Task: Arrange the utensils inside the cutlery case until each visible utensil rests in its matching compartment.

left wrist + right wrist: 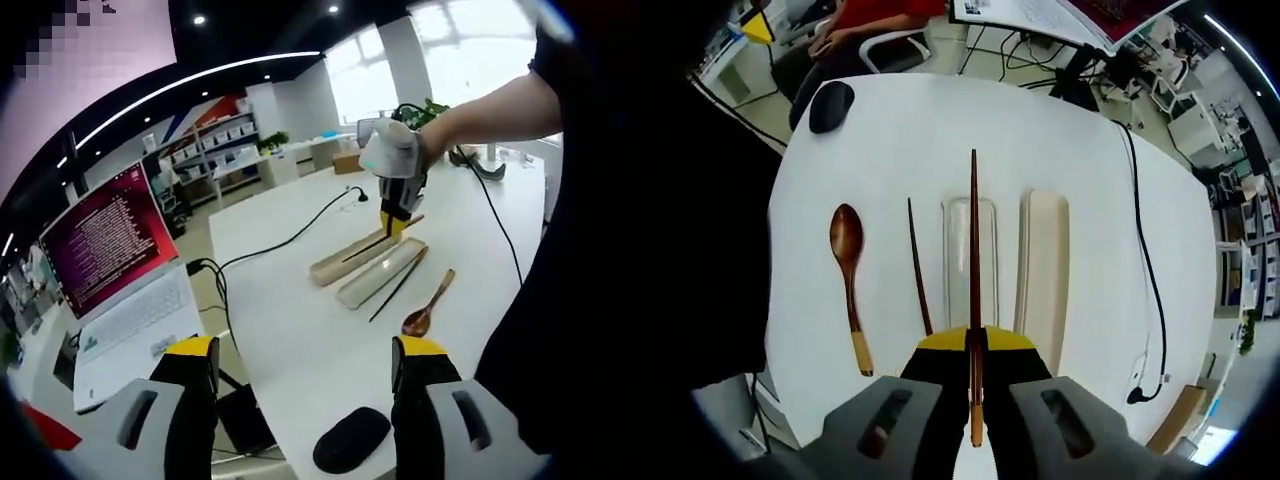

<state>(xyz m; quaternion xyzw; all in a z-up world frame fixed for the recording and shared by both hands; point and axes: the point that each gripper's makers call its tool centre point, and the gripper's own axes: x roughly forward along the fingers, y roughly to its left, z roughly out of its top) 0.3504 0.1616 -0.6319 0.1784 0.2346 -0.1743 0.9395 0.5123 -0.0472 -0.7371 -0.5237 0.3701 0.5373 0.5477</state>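
1. Spoon [848, 268]: wooden, dark bowl, pale handle end. In the right gripper view it lies on the white table [890, 140] at about 9 o'clock from the view's centre, outside the case, long axis running 12 to 6.

2. Loose chopstick [919, 266]: dark, thin, lying on the table between the spoon and the case, just beside the clear tray's left edge. Its axis is nearly parallel to the spoon's, leaning slightly.

3. Held chopstick [974, 260]: clamped between the jaws of the right gripper [976, 372], which are closed narrow on its lower end. The stick points away toward 12 o'clock and hangs above the clear tray; whether its tip touches the tray cannot be told.

4. Cutlery case, two long parts side by side: a clear tray [960, 260] at centre and a beige tray [1044, 270] toward 3 o'clock. Both run 12 to 6, the same line as the held stick.

5. Deciding relation, as a judgement: the held stick's axis already matches the clear tray's length and sits over it, so lowering looks like the next step. The right gripper is much nearer the case.

6. Left gripper [305, 362]: jaws spread wide, holding nothing, well apart from the case, above the table edge near a black mouse [350, 440].

7. Laptop [120, 270]: open, at 9 o'clock in the left gripper view.
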